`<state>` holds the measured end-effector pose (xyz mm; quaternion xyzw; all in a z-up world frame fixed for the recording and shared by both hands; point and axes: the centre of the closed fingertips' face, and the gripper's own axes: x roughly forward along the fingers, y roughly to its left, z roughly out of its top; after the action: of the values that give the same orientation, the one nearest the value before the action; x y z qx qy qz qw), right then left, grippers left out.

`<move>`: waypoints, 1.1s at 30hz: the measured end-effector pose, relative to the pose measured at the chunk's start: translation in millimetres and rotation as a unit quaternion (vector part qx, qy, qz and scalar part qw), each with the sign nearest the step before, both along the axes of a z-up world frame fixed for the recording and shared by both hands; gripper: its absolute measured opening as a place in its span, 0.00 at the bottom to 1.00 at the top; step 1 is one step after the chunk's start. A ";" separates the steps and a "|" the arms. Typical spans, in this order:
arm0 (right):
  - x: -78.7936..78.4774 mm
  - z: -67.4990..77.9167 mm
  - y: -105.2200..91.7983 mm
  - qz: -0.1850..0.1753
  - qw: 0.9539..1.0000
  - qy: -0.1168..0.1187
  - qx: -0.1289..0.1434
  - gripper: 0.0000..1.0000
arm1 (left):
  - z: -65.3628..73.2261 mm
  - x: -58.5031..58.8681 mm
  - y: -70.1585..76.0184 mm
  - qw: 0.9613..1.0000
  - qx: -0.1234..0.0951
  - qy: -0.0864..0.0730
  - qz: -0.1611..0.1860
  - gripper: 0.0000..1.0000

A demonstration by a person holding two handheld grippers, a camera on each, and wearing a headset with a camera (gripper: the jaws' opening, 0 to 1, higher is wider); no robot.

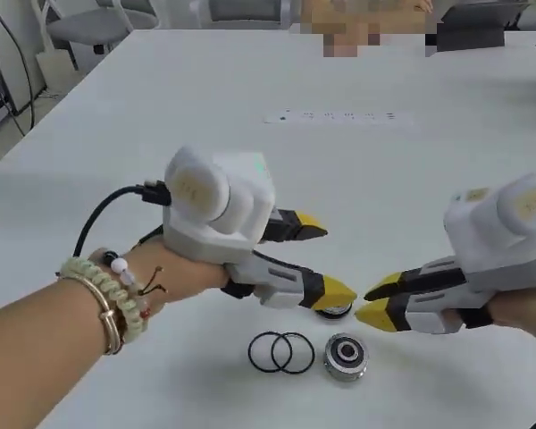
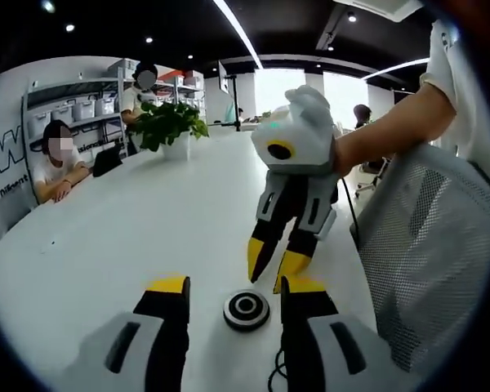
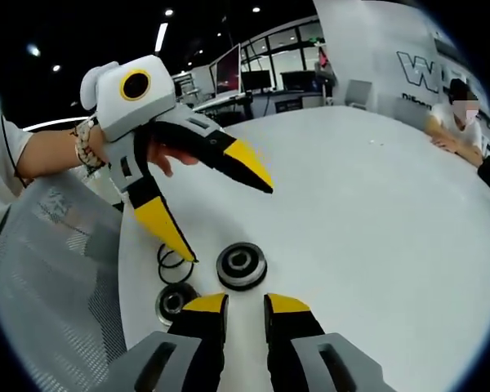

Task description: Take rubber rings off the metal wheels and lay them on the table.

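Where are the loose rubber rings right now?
Head view, bottom centre: the two rubber rings lie side by side on the table, just left of a metal wheel.

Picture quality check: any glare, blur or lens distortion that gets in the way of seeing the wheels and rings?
Head view: soft even light, faint shadows, near wheel and rubber rings sharp; the table washes pale far off. Left gripper view: heavy fisheye bending, bright windows behind, second wheel crisp. Right gripper view: same bending, dim ceiling with small lights, both wheels readable.
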<state>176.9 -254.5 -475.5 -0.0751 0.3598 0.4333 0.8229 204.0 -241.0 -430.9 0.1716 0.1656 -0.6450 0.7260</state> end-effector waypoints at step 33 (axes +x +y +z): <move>6.2 -2.2 10.9 0.003 1.000 -0.023 -0.003 0.22 | -31.3 -8.1 -1.5 0.999 0.027 0.014 0.021 0.08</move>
<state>183.1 -243.6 -477.7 -0.0886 0.3420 0.4327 0.8294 196.0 -242.5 -462.2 0.1788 0.1971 -0.6273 0.7319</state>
